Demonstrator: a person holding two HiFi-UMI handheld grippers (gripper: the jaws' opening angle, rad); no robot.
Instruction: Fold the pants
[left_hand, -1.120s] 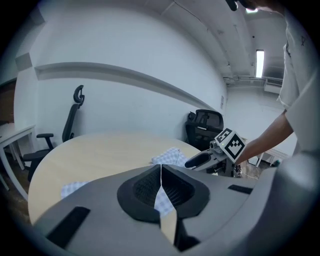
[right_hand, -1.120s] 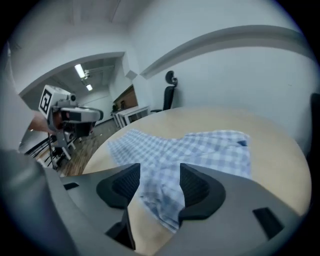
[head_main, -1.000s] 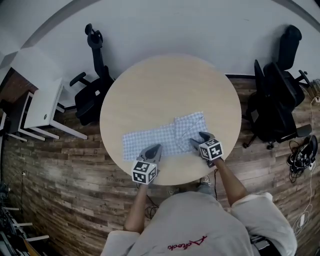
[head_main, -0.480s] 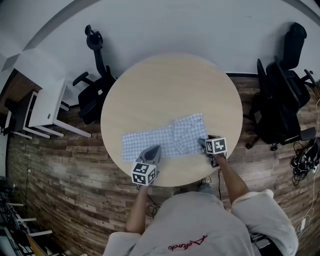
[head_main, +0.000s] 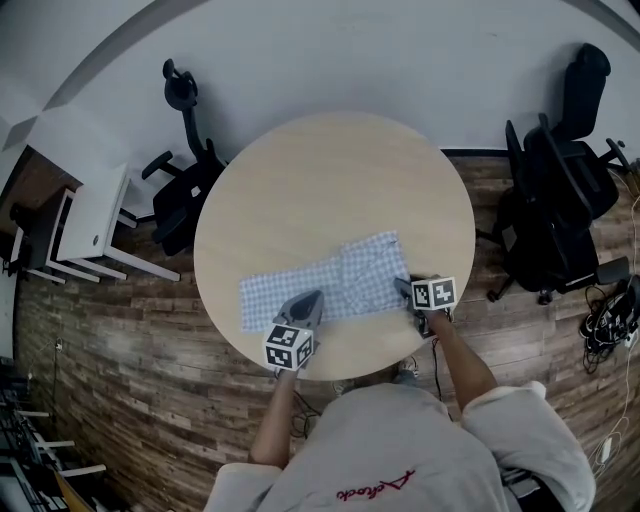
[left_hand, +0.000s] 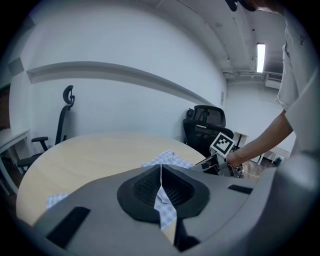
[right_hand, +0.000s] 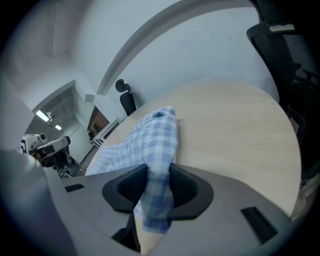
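pants (head_main: 320, 285), blue-and-white checked, are pinched in two spots along their near edge. left gripper (left_hand: 161, 182) has its jaws clamped right together on a thin bit of the fabric, a little left of the middle. right gripper (right_hand: 157, 187) has just been closing its jaws, and they squeeze a thicker bunched fold at the right end, with cloth filling the gap between the pads. the rest lies flat on the near side of a round wooden table (head_main: 330, 180), close to its edge. one black office chair (head_main: 185, 200) stands left of the table, a second chair (head_main: 560, 190) stands right, and a white desk (head_main: 85, 215) sits far left.
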